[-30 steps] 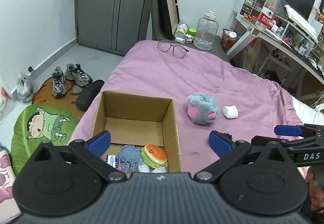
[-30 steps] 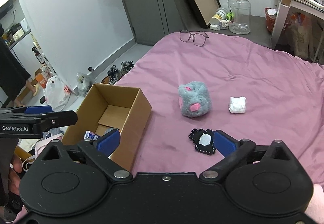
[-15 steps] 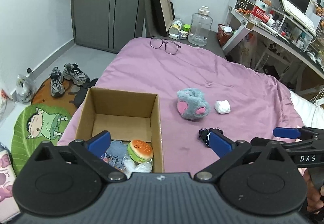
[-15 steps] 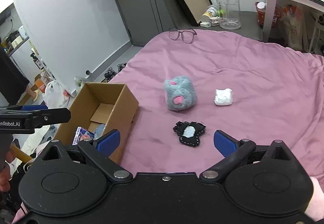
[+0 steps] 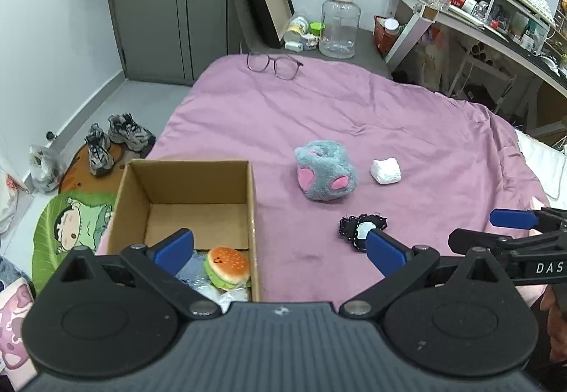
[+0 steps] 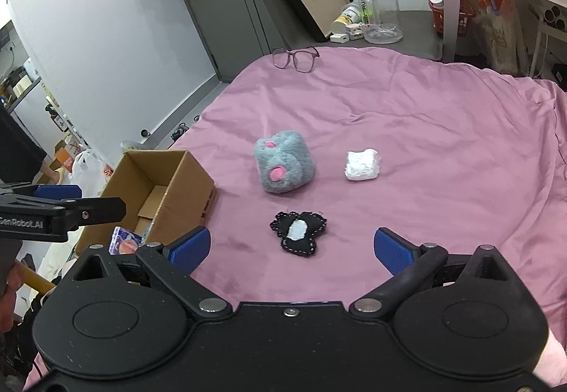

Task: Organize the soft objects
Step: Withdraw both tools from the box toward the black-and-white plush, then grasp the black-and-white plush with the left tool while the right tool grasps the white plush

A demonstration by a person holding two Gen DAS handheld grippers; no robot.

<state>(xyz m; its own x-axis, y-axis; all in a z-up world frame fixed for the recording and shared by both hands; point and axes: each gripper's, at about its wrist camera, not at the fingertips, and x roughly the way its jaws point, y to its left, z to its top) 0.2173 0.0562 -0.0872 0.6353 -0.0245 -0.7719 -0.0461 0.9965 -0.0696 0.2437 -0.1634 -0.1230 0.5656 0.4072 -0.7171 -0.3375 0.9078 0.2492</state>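
Observation:
On the pink bed a grey plush cube with pink spots (image 5: 326,176) (image 6: 283,167), a small white soft lump (image 5: 385,171) (image 6: 362,164) and a flat black felt piece with a white patch (image 5: 361,231) (image 6: 298,232) lie apart. An open cardboard box (image 5: 184,200) (image 6: 159,186) at the bed's left edge holds a plush burger (image 5: 228,266) and other small items. My left gripper (image 5: 280,250) is open and empty, above the box's near right corner. My right gripper (image 6: 292,246) is open and empty, just short of the black felt piece.
Glasses (image 5: 274,63) (image 6: 296,57) lie at the bed's far edge. Beyond it stand a clear water jug (image 5: 339,26), a leaning tray and a cluttered desk (image 5: 496,2). Shoes (image 5: 113,140) and a cartoon mat (image 5: 74,232) are on the floor at the left.
Both grippers have drawn back and risen. The box, plush cube and black felt piece now sit farther away in both views. Both stay open.

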